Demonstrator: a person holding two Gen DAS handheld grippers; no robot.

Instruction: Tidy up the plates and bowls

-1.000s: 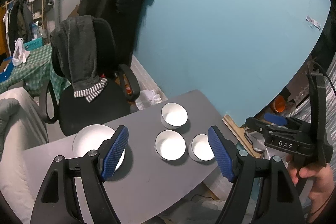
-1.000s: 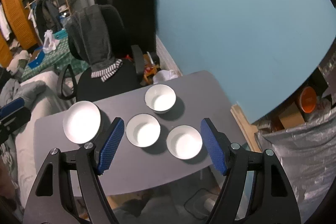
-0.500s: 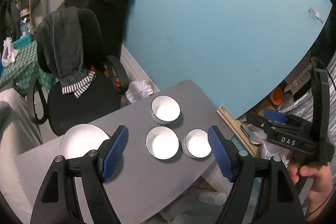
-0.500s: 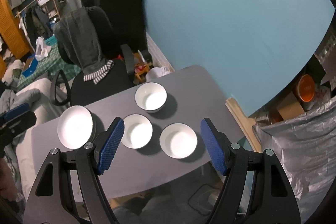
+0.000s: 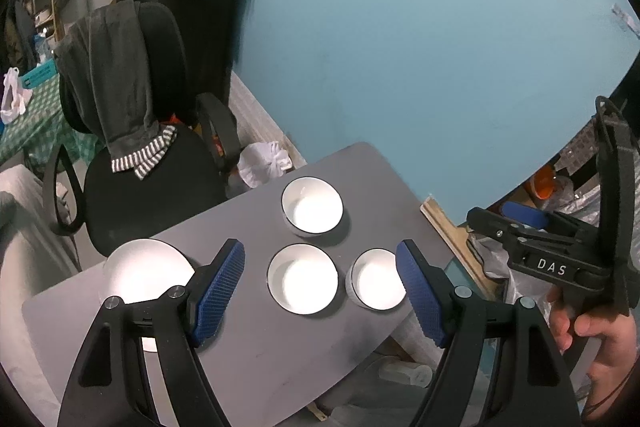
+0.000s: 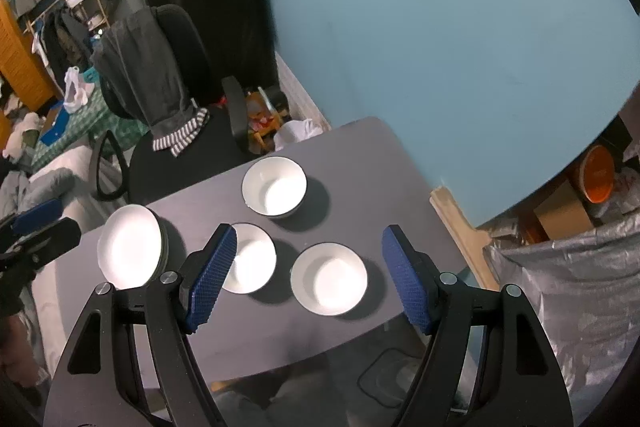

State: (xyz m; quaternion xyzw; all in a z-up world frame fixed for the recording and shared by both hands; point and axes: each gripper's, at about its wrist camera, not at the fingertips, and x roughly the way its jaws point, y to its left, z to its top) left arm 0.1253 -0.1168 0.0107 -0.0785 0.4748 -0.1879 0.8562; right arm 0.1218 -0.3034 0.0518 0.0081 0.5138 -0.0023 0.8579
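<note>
Three white round bowls with thin dark rims are sitting empty on the grey rounded tabletop (image 5: pixel 280 347): the far bowl (image 5: pixel 312 205) nearest the blue wall (image 5: pixel 420 47), the middle bowl (image 5: pixel 302 278) and the right-hand bowl (image 5: pixel 378 284) just beside each other nearer the edge; a white round plate (image 6: pixel 129 246) is resting atop a short stack at the table's left end, nothing on it; the left gripper (image 5: pixel 320 291) is hovering above with blue pads spread wide, gripping nothing; the right gripper (image 6: pixel 308 277) is likewise hanging released over the bowls.
</note>
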